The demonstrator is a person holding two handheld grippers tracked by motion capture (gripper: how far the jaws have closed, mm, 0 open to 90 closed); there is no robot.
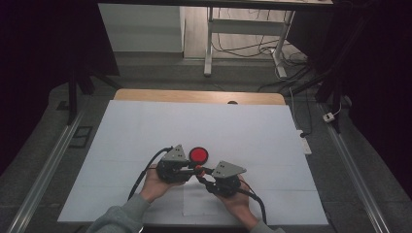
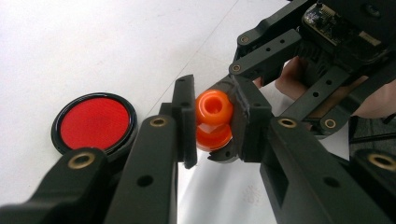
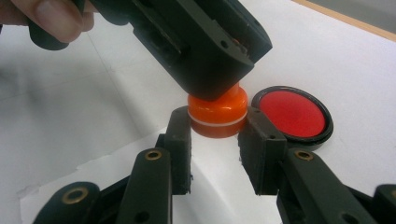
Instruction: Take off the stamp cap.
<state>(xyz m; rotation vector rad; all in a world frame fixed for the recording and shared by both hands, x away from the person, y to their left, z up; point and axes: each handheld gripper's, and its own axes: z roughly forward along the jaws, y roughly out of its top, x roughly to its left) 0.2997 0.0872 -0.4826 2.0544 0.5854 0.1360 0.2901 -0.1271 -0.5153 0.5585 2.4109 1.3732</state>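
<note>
A small orange two-part piece (image 1: 198, 170) (image 2: 213, 119) (image 3: 218, 112), with a pale seam around its middle and a hole in one end, is held just above the white sheet between both grippers. My left gripper (image 1: 194, 168) (image 2: 213, 126) is shut on one half of it. My right gripper (image 1: 201, 174) (image 3: 217, 130) comes from the opposite side, and its jaws press the other half. In the right gripper view the left gripper's black jaws cover the piece's upper end. A round red disc (image 1: 198, 155) (image 2: 95, 122) (image 3: 293, 114) with a black rim lies flat on the sheet just beyond them.
A white sheet (image 1: 145, 131) covers the wooden table (image 1: 194, 95). A smaller paper (image 1: 204, 206) lies under the hands near the front edge. Metal rails (image 1: 48, 160) run along both sides of the table. Desk legs and cables (image 1: 272, 53) stand on the floor beyond.
</note>
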